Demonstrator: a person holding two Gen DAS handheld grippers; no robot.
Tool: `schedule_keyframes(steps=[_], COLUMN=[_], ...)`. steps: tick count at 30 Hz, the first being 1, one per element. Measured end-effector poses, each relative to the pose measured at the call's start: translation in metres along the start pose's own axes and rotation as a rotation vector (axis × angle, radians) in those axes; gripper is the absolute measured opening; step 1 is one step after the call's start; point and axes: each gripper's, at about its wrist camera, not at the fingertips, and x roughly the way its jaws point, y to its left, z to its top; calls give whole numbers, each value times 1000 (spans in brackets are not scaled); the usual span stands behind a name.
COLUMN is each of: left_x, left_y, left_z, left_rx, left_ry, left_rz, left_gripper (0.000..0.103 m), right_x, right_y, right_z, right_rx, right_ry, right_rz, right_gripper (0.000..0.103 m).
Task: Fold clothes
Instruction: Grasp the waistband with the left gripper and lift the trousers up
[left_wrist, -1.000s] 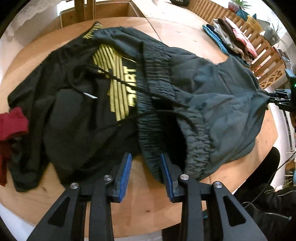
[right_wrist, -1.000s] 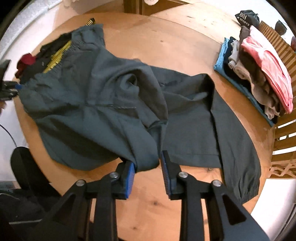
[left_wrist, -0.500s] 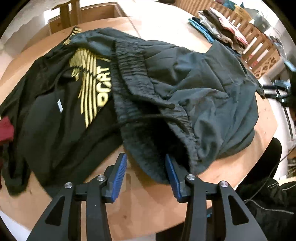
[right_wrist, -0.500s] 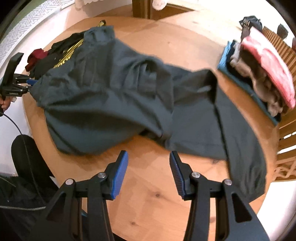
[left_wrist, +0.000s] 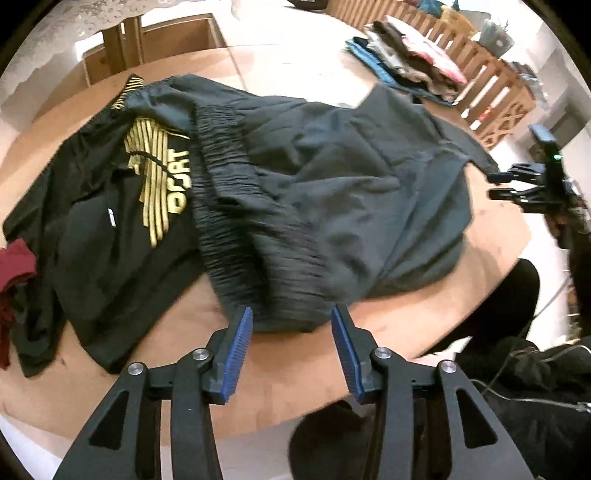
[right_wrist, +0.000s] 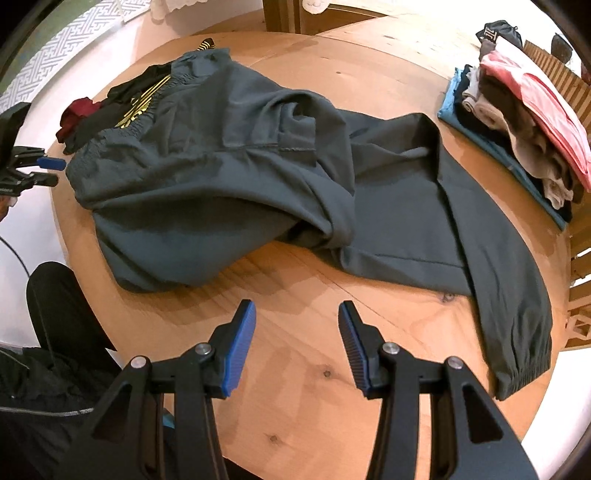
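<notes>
- Left gripper (left_wrist: 291, 317): jaws partly apart and opening. The gathered waistband (left_wrist: 258, 236) of the grey trousers (left_wrist: 354, 206) lies just ahead of the blue pads and partly between their tips; the pads do not press on it.
- Right gripper (right_wrist: 297, 314): jaws partly apart, holding nothing. Only bare wood of the table (right_wrist: 303, 369) shows between them.
- Ahead of the right jaws, the trousers lie crumpled on the table, the seat bunched to the left, one leg (right_wrist: 498, 266) running out to the right and ending in an elastic cuff (right_wrist: 524, 369).
- Left of the left jaws, a black garment (left_wrist: 99, 229) with yellow stripes and lettering lies partly under the waistband.
- Far left of it, a red cloth (left_wrist: 14, 266).
- Far right of the right jaws, a stack of clothes (right_wrist: 517, 122) sits at the table edge, apart from the trousers.
</notes>
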Motion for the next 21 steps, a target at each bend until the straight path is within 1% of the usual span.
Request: schedule_keyframes(steps=[2,6,10,12,13,14,15,16,18,19,21], left_x=[5,20,37,49,55,61,65,70,62,51,5], left_y=[-8,-13,-5,-3,-3,-4,-8,-11,-14,-12,1], left_z=[2,11,20,24,26,29,32,35,47,56,85], left_rx=[32,89,89,82,78,81,90,98,100,86,15], left_ry=[4,31,56,59,59,55,46,38,-21,-63,-198], left_rz=[25,100,118,100,88,75,63,50,47,45,42], left_gripper=[54,54,55,53,50,29,4,4,4,4,4], right_x=[3,3,-1,-4,-4,-5,-4,-4,-2,1,7], right_y=[1,6,12,11,9,8,6,5,3,2,1], right_z=[-2,-4,-10,-13,-14,-15,-16,-19,-20,-21,-18], right_rx=[0,-13,-34,-26,-18,-11,-4,3,11,13,19], right_ry=[4,1,-6,-16,-20,-24,-27,-32,-42,-47,-54], right_rz=[3,10,7,9,10,11,12,14,16,17,28], right_gripper=[46,46,46,46,46,46,46,46,46,46,46])
